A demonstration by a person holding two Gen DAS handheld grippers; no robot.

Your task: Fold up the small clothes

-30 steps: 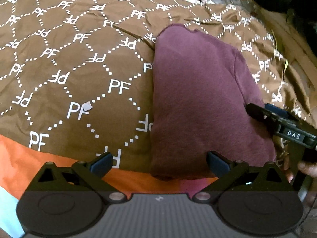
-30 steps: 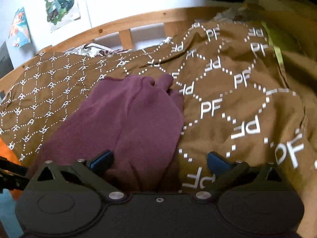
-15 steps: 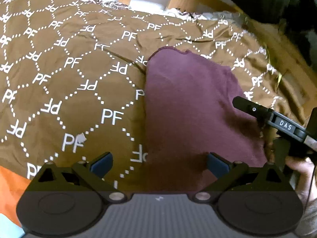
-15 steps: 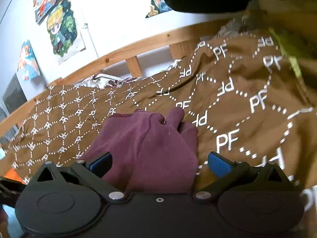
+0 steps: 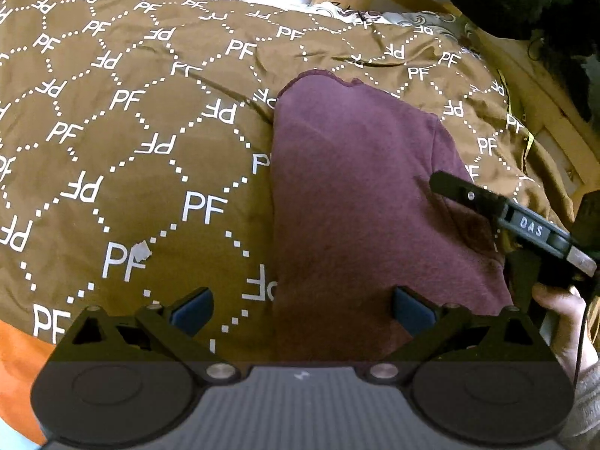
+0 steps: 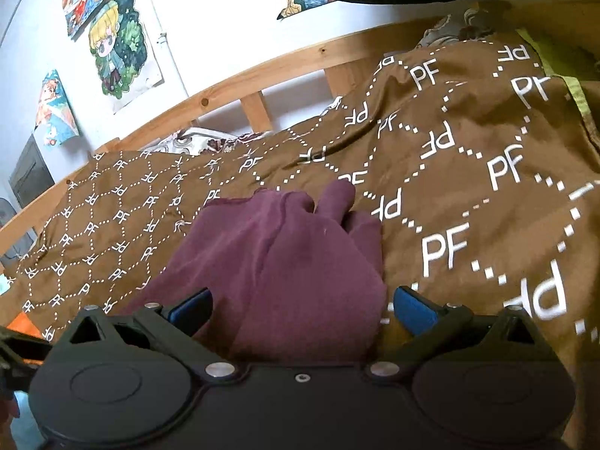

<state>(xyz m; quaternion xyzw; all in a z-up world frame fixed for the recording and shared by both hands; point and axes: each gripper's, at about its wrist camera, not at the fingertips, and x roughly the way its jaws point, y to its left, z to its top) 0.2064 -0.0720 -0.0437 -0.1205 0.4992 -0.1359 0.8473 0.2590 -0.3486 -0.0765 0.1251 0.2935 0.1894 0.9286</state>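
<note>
A maroon garment [image 5: 360, 202] lies folded lengthwise on a brown bedspread printed with white "PF" letters [image 5: 131, 150]. My left gripper [image 5: 302, 309] is open and empty, its right finger over the garment's near edge. My right gripper [image 6: 302, 309] is open and empty, just above the garment's near right part [image 6: 285, 262]. The right gripper's body also shows in the left wrist view [image 5: 525, 225] at the garment's right side, held by a hand.
A wooden bed rail [image 6: 225, 86] runs along the far side, with a white wall and posters [image 6: 120, 41] behind. An orange cloth [image 5: 15, 367] shows at the near left edge of the bed. A patterned sheet [image 6: 195, 142] peeks out by the rail.
Both grippers have pulled back and tilted up from the garment, so more of the bed and rail shows. Both stay open. The garment has not moved.
</note>
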